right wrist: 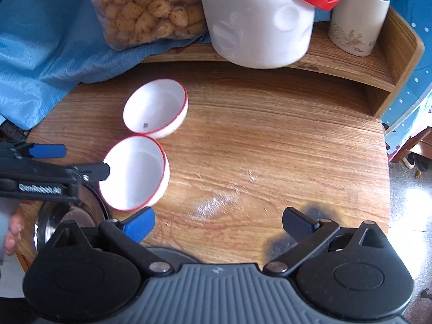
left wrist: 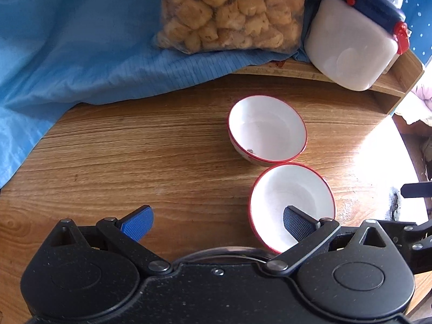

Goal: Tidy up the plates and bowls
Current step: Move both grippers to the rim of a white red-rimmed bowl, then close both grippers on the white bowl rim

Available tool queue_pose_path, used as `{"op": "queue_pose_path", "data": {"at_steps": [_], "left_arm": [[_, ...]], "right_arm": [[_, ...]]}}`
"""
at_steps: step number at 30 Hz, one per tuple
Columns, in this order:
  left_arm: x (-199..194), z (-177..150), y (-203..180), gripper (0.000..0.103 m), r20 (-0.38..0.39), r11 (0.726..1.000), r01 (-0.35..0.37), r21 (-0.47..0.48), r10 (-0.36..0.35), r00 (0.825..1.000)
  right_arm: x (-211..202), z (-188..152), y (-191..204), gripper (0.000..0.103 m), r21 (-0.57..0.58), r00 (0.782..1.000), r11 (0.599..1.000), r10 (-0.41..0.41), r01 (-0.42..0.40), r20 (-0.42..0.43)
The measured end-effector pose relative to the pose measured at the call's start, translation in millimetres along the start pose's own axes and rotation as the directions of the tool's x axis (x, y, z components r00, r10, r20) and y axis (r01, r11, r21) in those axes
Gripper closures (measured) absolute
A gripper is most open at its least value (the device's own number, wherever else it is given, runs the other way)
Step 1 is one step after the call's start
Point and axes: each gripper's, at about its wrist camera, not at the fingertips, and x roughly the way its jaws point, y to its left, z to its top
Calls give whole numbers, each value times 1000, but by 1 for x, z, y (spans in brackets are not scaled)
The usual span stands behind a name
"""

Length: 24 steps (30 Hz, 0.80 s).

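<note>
Gleaming white bowls, thin red rims.

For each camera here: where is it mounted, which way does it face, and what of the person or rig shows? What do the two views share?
Left wrist: sits on the left gripper, faces across the wooden table toward the blue cloth; its open fingers show, one over the near bowl.
Right wrist: sits on the right gripper, faces the shelf; own open fingers, the left gripper and a hand show.
Shared: both bowls, including the far bowl, snack bag, white container.
</note>
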Motion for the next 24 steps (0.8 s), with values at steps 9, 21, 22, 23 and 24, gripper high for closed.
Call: {"op": "queue_pose_path", "data": {"at_steps": [9,21,22,23,24], "left_arm": [[15,1,9,1,-46,999,33,-9,-34,998],[18,3,6,8,-41,998,67,4,-67,997],[19,3,7,9,-46,997,73,-4,-73,996],[19,3,7,12,-48,997,76,-7,-76,996],[20,4,7,15,-49,997,77,-6,-77,996]], "right_arm": [[14,15,11,0,-21,1000,1000,4,-4,-3],[27,24,17,24,-35,1000,999,18,-18,-14],[28,25,17,28,-35,1000,999,24,-24,-15],[29,26,18,29,-36,999,999,28,-29,-16],[30,26,19,32,-37,999,999,34,-35,-18]]}}
